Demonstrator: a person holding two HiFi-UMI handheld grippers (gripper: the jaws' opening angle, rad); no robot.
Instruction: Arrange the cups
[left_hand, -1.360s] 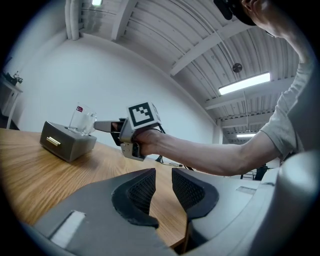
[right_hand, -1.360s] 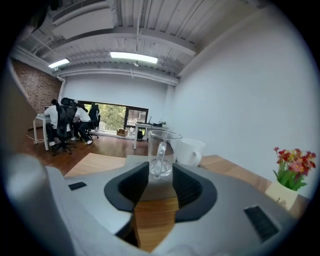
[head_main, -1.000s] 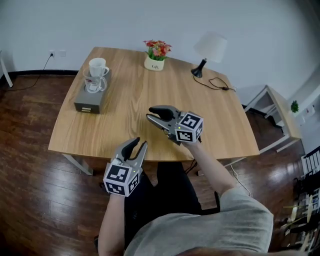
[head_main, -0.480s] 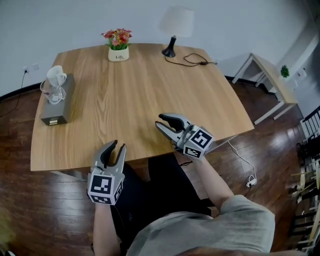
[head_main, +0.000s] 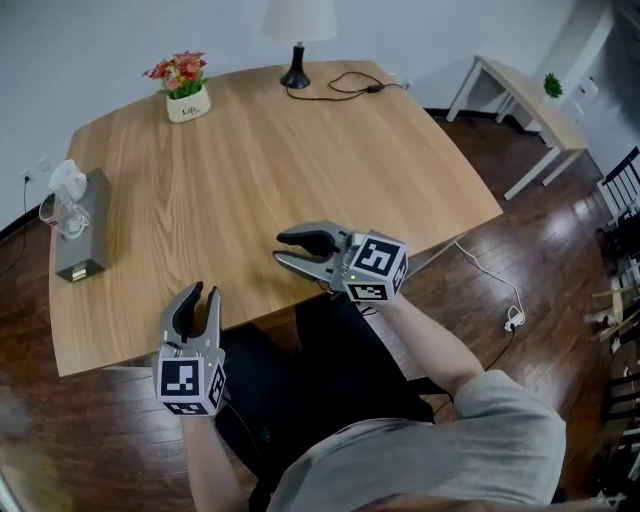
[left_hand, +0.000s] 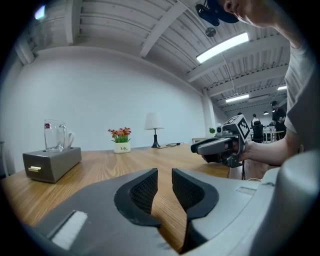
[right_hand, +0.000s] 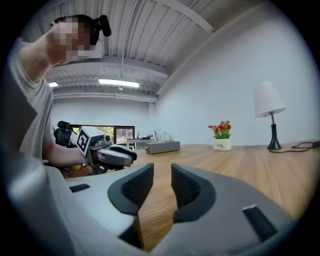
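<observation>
White and glass cups (head_main: 64, 188) on grey box (head_main: 84, 245), far from left claw (head_main: 200, 293), right claw (head_main: 283, 249), both parted, empty.

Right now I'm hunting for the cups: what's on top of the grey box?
A glass mug and a white cup stand on the box. The box top beneath them is covered; their insides don't show.

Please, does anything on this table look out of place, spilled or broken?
Nothing is spilled or broken. One thing looks a little odd: the white cup and the glass cup stand on top of the grey box near the left edge, not on the table itself.
</observation>
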